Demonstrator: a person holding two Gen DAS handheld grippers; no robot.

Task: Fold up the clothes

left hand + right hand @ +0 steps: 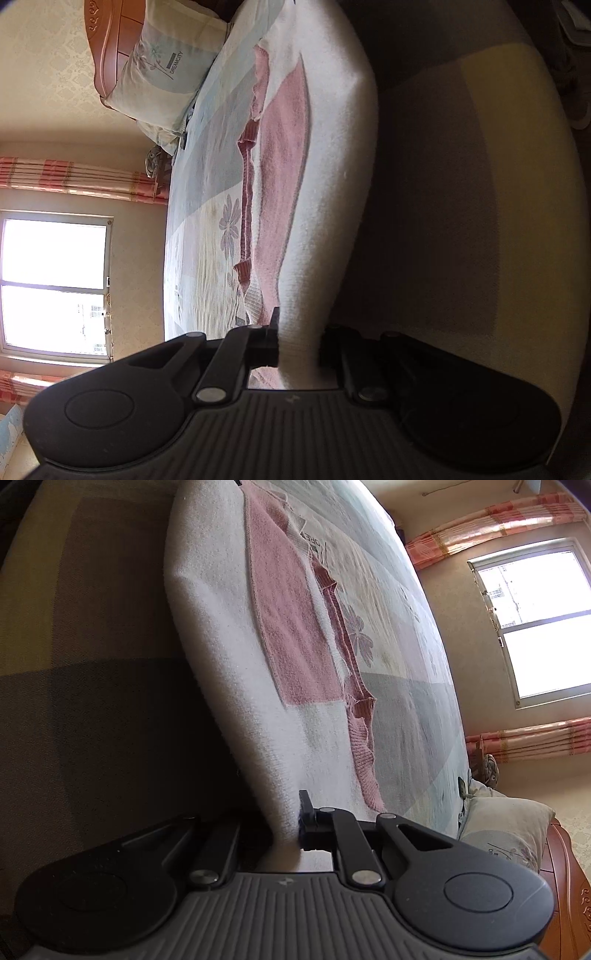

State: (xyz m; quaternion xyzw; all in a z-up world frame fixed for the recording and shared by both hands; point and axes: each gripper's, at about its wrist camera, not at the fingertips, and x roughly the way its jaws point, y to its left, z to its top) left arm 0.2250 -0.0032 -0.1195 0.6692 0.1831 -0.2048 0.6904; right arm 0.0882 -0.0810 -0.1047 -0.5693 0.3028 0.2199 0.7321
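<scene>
The left gripper [297, 347] clamps an edge of the white-and-pink knitted sweater [317, 177]. The right gripper [286, 827] pinches another edge above the floral bedsheet [399, 686].

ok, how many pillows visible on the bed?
1. A floral pillow lies at the head of the bed, against the wooden headboard. Rumpled bedding beside it could hide another.

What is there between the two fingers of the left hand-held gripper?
White cloth of the pink-and-white sweater, pinched by the left hand-held gripper. The left wrist view shows it.
</scene>
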